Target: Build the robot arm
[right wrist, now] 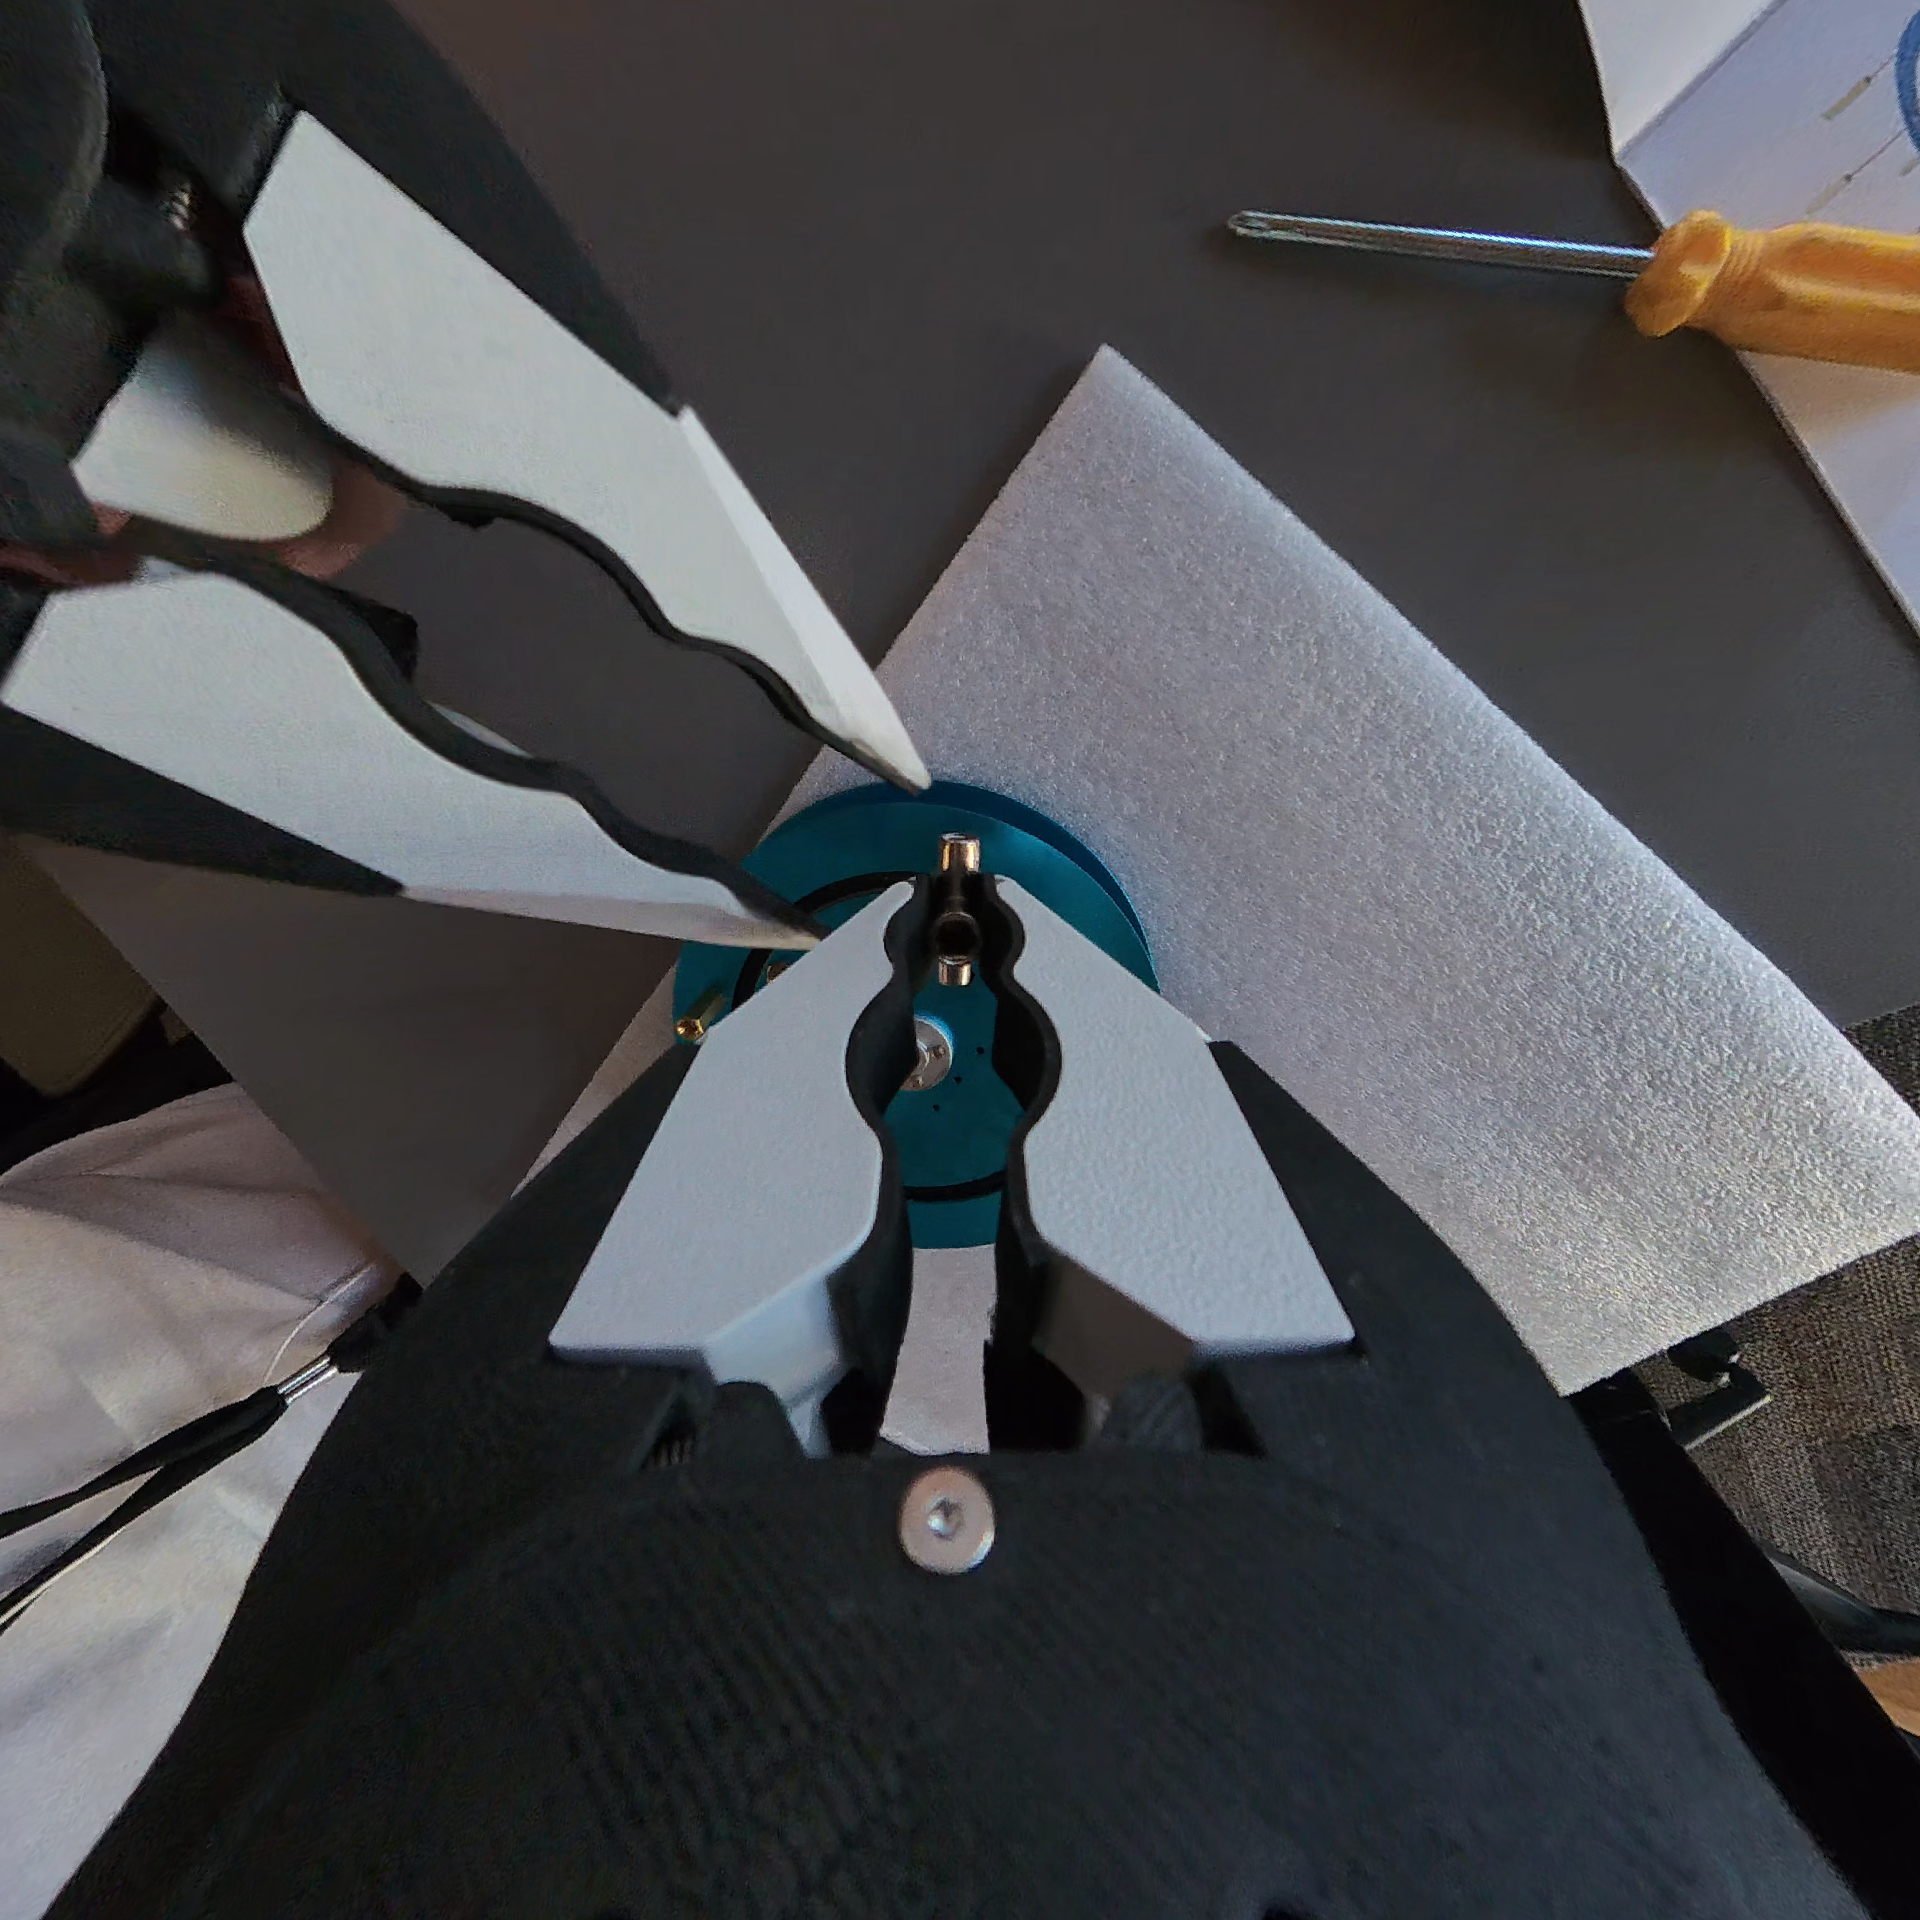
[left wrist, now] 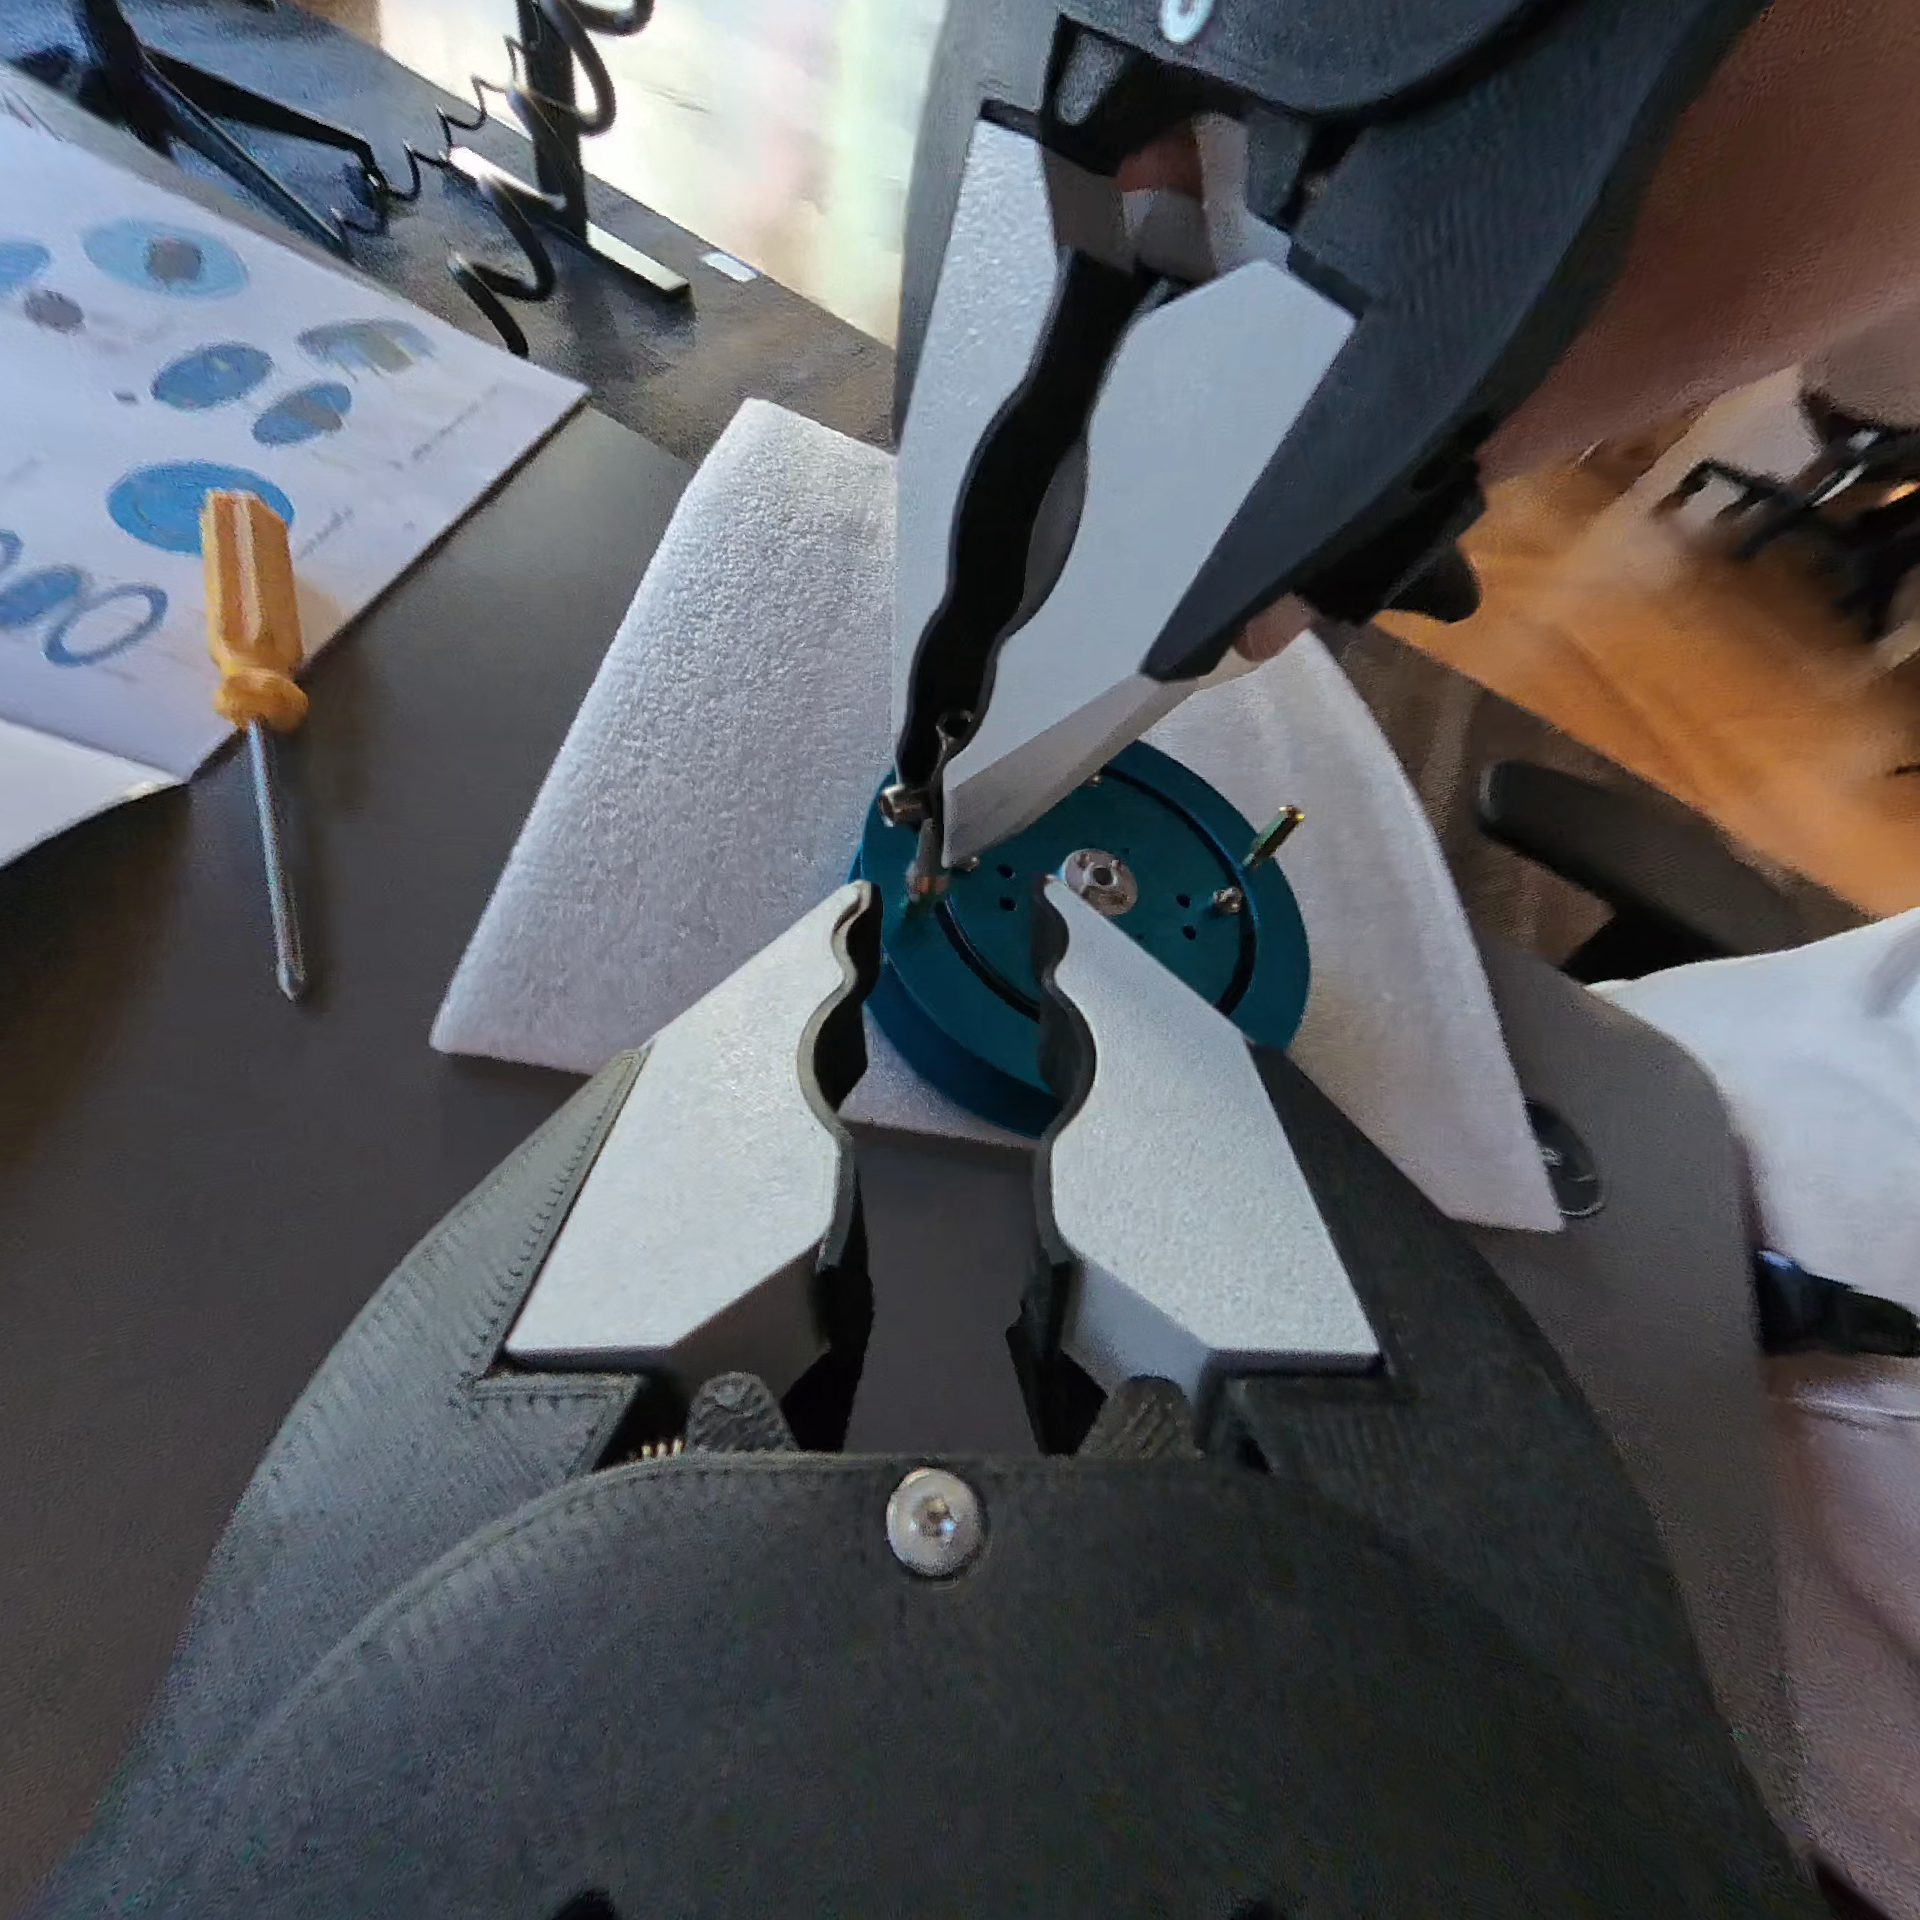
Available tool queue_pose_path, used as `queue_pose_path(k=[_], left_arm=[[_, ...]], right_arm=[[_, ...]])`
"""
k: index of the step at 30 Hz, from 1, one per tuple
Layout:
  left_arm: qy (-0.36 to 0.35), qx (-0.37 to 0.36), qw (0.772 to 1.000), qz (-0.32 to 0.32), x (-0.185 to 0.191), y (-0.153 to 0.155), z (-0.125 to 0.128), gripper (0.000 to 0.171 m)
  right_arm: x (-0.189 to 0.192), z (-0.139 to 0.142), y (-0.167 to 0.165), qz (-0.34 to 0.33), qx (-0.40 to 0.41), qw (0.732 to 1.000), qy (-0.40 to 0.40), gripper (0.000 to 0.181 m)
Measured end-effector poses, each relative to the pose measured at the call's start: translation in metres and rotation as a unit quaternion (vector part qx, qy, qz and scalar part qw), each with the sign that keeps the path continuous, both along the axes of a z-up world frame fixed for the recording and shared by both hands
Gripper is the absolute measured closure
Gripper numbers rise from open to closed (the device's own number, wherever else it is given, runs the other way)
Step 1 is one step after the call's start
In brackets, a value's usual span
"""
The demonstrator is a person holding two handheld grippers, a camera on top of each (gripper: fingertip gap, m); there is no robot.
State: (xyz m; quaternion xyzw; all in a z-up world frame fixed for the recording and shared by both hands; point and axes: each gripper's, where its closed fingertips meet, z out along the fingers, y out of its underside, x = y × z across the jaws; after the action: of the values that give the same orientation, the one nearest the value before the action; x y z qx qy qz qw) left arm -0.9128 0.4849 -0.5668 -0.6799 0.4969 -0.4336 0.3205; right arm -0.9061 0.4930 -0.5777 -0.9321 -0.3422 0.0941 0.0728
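A blue metal disc [left wrist: 1143,940] with a silver centre hub [left wrist: 1101,878] and an upright brass standoff [left wrist: 1273,836] lies on a white foam sheet [left wrist: 675,779]. My right gripper [left wrist: 925,790] comes down from above and is shut on a small dark metal part with silver ends [right wrist: 954,925], held at the disc's rim [right wrist: 1070,883]. My left gripper [left wrist: 951,899] is open and empty, its fingertips just above the disc's near rim on either side of that part. In the right wrist view the left gripper [right wrist: 868,854] enters from the left, close to the right gripper [right wrist: 954,891].
A yellow-handled screwdriver [left wrist: 255,613] lies on the dark table [left wrist: 312,1143], partly on a printed paper sheet [left wrist: 125,364]; it also shows in the right wrist view [right wrist: 1766,291]. A black stand with coiled cable [left wrist: 520,156] stands behind. A person's white sleeve [left wrist: 1818,1091] is at right. Both grippers' tips are close together, under 4 cm apart. From either gripper's tips it is about 15 cm to the yellow-handled screwdriver [left wrist: 255,613].
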Motion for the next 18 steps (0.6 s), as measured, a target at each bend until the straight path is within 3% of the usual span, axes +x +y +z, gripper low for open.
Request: queue_pose_path(k=[12,18], left_arm=[[0.041,0.115,0.992,0.005,0.019,0.004,-0.019,0.163],[0.032,0.104,0.994,0.001,0.019,0.004,-0.020,0.163]], right_arm=[[0.001,0.000,0.002,-0.030,-0.004,0.999,0.011,0.175],[0.001,0.001,0.001,-0.014,-0.013,0.999,0.038,0.175]])
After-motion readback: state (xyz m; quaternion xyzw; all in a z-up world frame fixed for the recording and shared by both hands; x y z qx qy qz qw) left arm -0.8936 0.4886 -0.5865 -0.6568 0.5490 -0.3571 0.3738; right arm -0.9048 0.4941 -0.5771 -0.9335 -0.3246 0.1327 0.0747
